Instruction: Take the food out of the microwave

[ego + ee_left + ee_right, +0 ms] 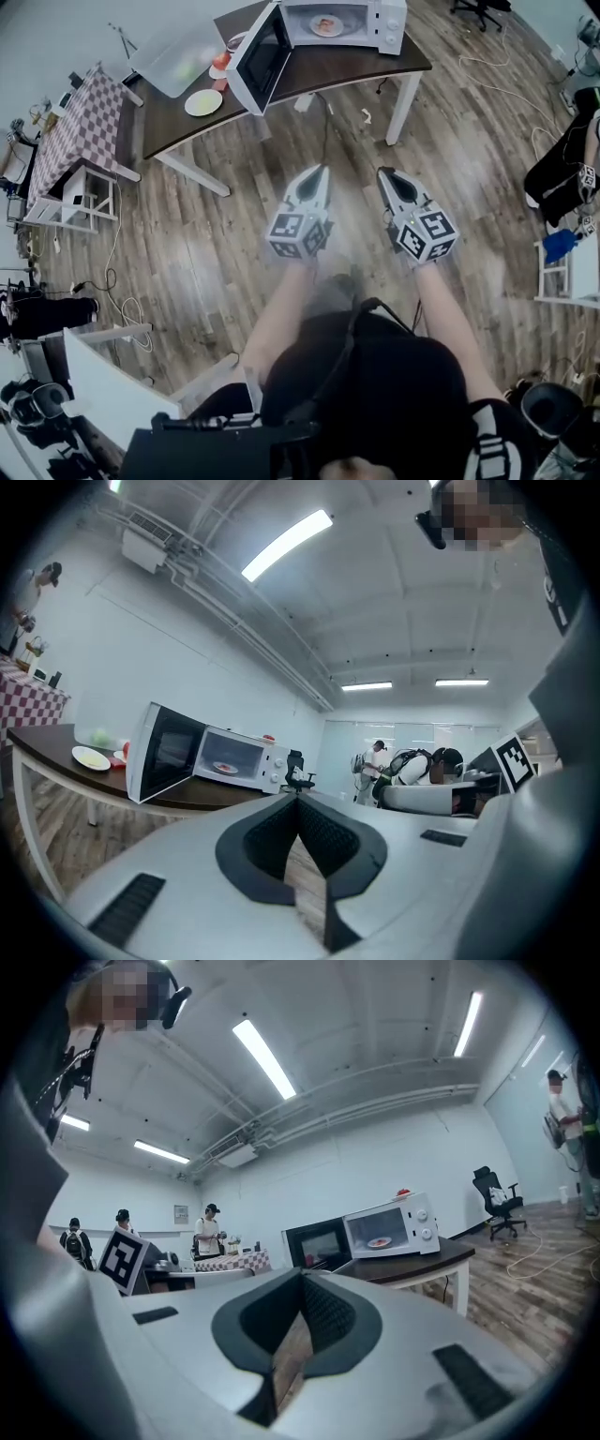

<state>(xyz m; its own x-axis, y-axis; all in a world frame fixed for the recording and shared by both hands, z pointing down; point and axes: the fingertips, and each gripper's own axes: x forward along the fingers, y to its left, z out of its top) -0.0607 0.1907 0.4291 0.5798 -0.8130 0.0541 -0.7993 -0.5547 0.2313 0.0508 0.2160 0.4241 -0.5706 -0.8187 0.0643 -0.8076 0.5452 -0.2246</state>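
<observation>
I hold both claws fully closed, and neither holds anything. The left claw (pixel 321 171) has its jaws pressed tip to tip with nothing between them, and only the wooden floor (pixel 187 262) shows through the hollow behind the pads. The right claw (pixel 383 173) is the same: jaws together, no load, touching nothing. They sit level and side by side over the floor, pointing at the counter (pixel 309 77) but well short of it.

Farther off, the dark-topped counter stands on white legs. The white microwave (pixel 349 26) sits toward its right end, and its door (pixel 258 54) is swung wide open to the left. The food (pixel 326 25) is inside the lit cavity, something reddish on a small pale dish in the middle of the microwave floor. I cannot tell what kind of food it is. A small red thing (pixel 403 1192) rests on top of the microwave.

Left of the open door, a pale plate (pixel 203 102) lies on the counter near its front edge, and I cannot make out anything on it. A red item (pixel 221 64) sits just beside the door. Beyond the plate is a clear plastic tub (pixel 173 58) with something green inside.
</observation>
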